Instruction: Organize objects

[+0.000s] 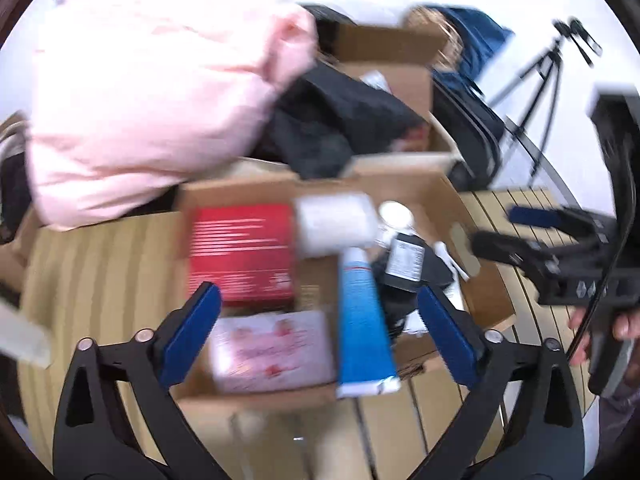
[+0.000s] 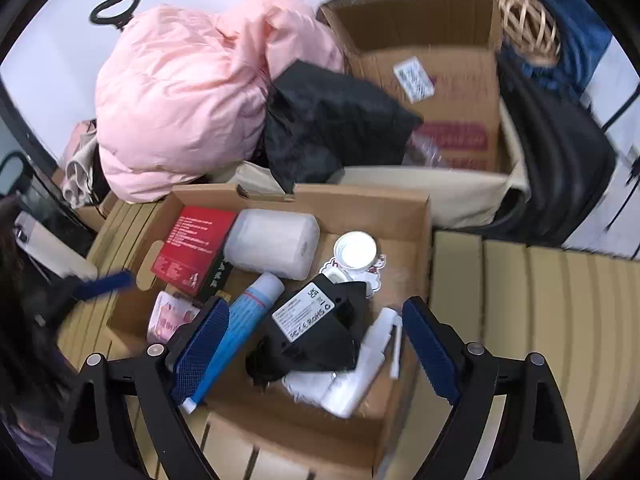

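An open shallow cardboard box (image 2: pixel 416 216) (image 1: pixel 444 188) holds a red box (image 2: pixel 192 248) (image 1: pixel 240 256), a white paper roll (image 2: pixel 272 242) (image 1: pixel 336 220), a blue tube (image 2: pixel 236 328) (image 1: pixel 362 328), a black power adapter (image 2: pixel 312 324) (image 1: pixel 404 264), a white round lid (image 2: pixel 355 250), a pink packet (image 1: pixel 272 348) (image 2: pixel 168 316) and white plastic items (image 2: pixel 360 376). My left gripper (image 1: pixel 320 320) is open and empty above the box. My right gripper (image 2: pixel 316 352) is open and empty over the adapter; it also shows in the left wrist view (image 1: pixel 504 232).
A pink puffy jacket (image 2: pixel 180 96) and a black garment (image 2: pixel 336 120) are piled behind the box. A taller cardboard box (image 2: pixel 440 92), a wicker ball (image 2: pixel 528 20), a dark bag (image 2: pixel 560 168) and a tripod (image 1: pixel 540 80) stand behind. The box rests on a slatted wooden surface (image 2: pixel 540 300).
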Demonstrator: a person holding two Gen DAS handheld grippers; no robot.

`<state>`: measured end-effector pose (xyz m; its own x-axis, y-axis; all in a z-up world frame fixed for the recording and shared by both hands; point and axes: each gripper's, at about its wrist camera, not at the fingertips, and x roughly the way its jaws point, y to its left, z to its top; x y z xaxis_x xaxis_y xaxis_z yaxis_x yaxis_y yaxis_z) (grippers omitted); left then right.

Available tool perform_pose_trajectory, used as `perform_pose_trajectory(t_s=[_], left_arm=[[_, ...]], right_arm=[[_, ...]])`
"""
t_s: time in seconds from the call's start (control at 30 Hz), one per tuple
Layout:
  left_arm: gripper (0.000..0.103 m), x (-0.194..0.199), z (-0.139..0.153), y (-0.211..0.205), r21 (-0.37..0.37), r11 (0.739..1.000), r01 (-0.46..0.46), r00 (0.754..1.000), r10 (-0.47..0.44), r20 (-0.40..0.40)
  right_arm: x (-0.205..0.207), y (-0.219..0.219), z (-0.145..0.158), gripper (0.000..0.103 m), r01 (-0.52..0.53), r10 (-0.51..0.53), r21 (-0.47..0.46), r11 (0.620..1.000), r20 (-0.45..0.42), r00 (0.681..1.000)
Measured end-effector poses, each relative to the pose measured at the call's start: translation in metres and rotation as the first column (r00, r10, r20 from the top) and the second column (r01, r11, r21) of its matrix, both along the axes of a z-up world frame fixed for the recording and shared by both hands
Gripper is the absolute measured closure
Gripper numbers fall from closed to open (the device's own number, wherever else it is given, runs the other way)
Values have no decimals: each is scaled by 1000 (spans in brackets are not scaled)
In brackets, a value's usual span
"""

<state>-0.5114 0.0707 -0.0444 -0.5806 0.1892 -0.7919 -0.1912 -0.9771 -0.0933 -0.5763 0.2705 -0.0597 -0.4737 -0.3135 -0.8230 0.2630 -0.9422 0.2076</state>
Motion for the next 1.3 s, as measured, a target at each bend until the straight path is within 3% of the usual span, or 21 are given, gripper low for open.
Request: perform_pose_trajectory(t_s=[0.17, 0.33, 0.57, 0.67, 0.87, 0.97, 1.07, 1.17, 1.3], left_arm=[[0, 51, 38, -31, 8, 998, -56, 996, 56, -62], [0, 107, 58, -41, -25, 996, -86, 994, 84, -71], [0, 222, 70, -47, -37, 996, -77, 993, 74, -96], [0, 270, 68, -51, -57, 994, -97, 987, 89, -134], [0, 350, 61, -65, 2, 990, -143, 977, 142, -159], [0, 383, 66, -63, -85, 977, -195, 959, 172, -225], [0, 417, 72, -53, -148, 980, -133, 950, 84, -302], [0, 439, 70, -51, -111, 991, -75, 961, 42, -273], [0, 463, 71, -51, -68, 991, -113, 957, 90, -275]], right_arm=[[43, -10, 28, 12, -20, 20, 57, 998, 6, 1000], [103, -19, 46, 12, -46, 47, 119, 992, -8, 999], [200, -22, 76, 12, -32, 41, 101, 994, -86, 995], [249, -28, 84, 12, -55, 61, 53, 997, -126, 990], [339, -39, 80, 12, -15, 28, 65, 998, -208, 978], [375, -44, 70, 12, 2, 14, 77, 997, -211, 977], [412, -51, 66, 12, 6, 19, 111, 994, -222, 975], [444, -53, 70, 12, -3, 30, 106, 994, -246, 969], [479, -50, 73, 12, 43, -13, 111, 993, -258, 966]])
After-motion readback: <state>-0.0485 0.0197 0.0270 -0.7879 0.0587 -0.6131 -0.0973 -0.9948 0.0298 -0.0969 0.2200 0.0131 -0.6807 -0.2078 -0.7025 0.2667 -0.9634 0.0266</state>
